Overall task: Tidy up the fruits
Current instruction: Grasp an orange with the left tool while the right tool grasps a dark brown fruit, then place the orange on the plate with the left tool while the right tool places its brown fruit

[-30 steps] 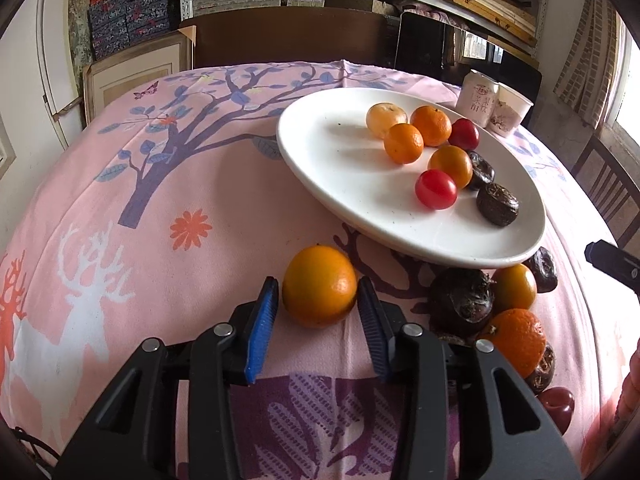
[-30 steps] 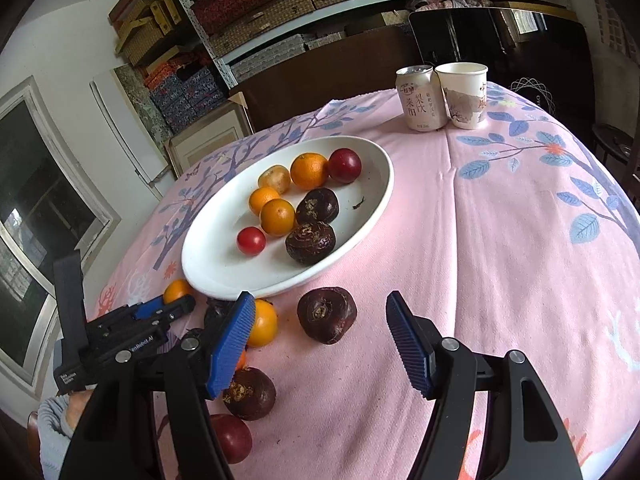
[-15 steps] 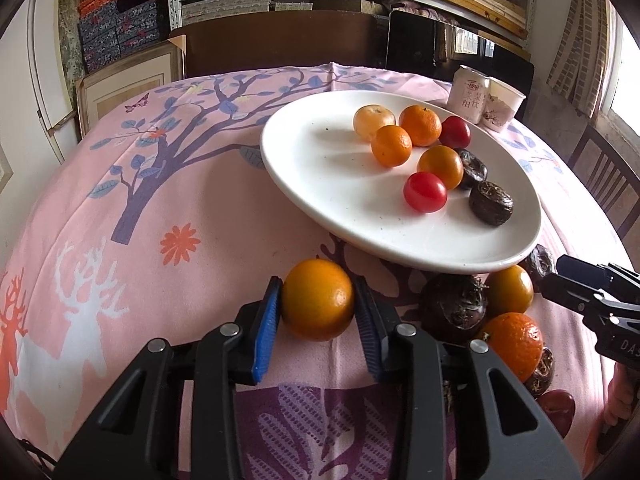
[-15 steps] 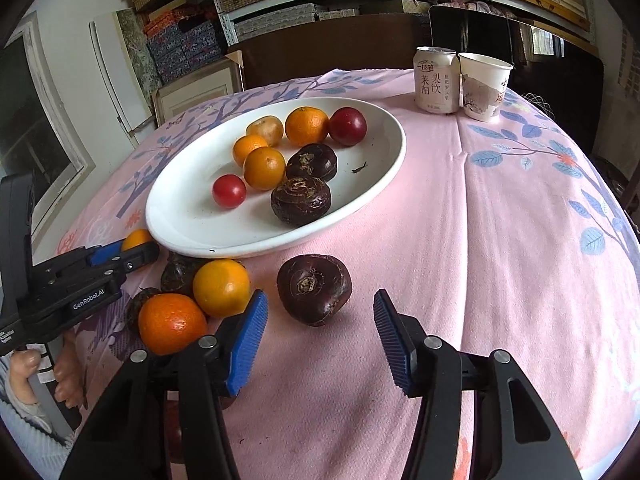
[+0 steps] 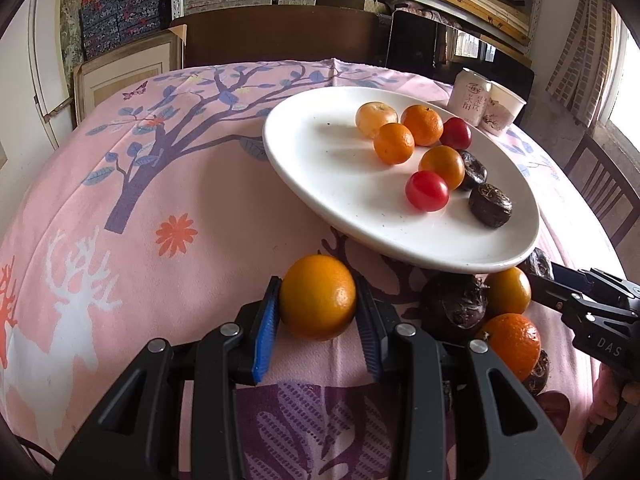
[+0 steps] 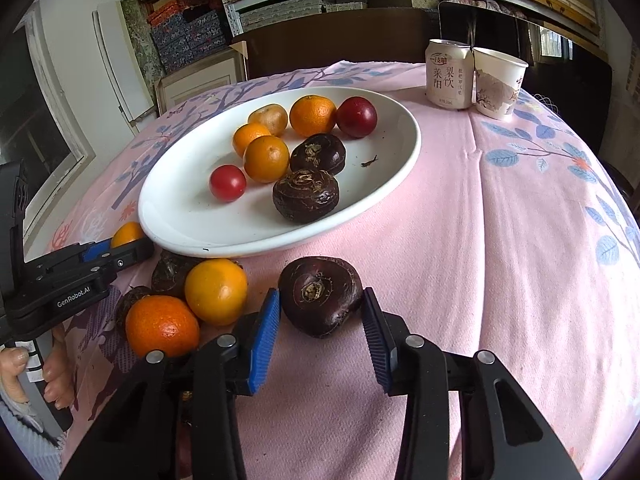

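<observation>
The left gripper [image 5: 318,322] is clamped on an orange [image 5: 317,297] that sits on the pink tablecloth [image 5: 160,200] at 6 o'clock of the white plate [image 5: 320,168], just off its rim. The right gripper [image 6: 320,326] stands parted around a dark water chestnut [image 6: 320,295], neither pad clearly pressing it. The plate's left half lies bare; open cloth stretches toward 9 o'clock. The plate holds eight pieces: four orange, two red, two dark. One can [image 6: 448,74] and one cup [image 6: 498,82] stand at 1 o'clock.
</observation>
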Demonstrator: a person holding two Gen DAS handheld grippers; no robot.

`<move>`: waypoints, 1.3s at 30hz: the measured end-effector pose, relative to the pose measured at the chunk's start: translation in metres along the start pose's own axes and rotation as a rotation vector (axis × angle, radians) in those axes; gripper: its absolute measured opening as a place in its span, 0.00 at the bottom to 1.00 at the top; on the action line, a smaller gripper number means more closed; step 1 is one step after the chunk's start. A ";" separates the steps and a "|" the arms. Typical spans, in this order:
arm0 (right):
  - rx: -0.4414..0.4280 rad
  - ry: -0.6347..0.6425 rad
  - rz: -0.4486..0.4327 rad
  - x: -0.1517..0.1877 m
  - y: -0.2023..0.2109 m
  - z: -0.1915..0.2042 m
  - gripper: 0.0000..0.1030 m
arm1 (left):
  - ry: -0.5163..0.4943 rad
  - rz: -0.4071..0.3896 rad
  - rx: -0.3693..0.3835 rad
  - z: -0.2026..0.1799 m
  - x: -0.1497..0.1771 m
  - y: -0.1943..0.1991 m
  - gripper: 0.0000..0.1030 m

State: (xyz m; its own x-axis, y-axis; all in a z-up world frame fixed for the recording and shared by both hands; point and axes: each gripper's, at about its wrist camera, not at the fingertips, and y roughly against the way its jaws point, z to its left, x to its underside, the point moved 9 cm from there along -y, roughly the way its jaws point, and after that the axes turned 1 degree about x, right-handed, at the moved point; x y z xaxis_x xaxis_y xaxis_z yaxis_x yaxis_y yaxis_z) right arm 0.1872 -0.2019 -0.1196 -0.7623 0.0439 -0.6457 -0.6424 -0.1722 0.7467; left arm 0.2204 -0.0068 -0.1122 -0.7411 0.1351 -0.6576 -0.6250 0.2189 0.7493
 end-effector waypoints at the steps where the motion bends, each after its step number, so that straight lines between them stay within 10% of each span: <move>1: -0.003 -0.005 0.000 0.001 0.001 -0.001 0.41 | -0.003 -0.009 -0.010 0.000 0.001 0.003 0.34; 20: -0.101 -0.161 -0.233 -0.018 0.095 -0.029 0.41 | -0.022 -0.209 0.020 -0.029 -0.033 0.085 0.34; 28: -0.111 -0.049 -0.232 -0.067 0.073 0.020 0.41 | -0.049 -0.202 -0.042 -0.033 -0.086 0.045 0.34; 39: -0.113 -0.094 -0.198 -0.067 0.031 0.017 0.46 | 0.028 -0.120 0.034 -0.019 -0.073 0.006 0.48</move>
State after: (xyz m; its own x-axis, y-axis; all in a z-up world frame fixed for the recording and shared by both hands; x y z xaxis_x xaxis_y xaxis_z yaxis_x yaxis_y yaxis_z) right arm 0.2169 -0.1936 -0.0506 -0.6295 0.1782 -0.7563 -0.7714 -0.2598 0.5809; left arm 0.2664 -0.0339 -0.0582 -0.6681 0.0790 -0.7399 -0.7014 0.2650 0.6617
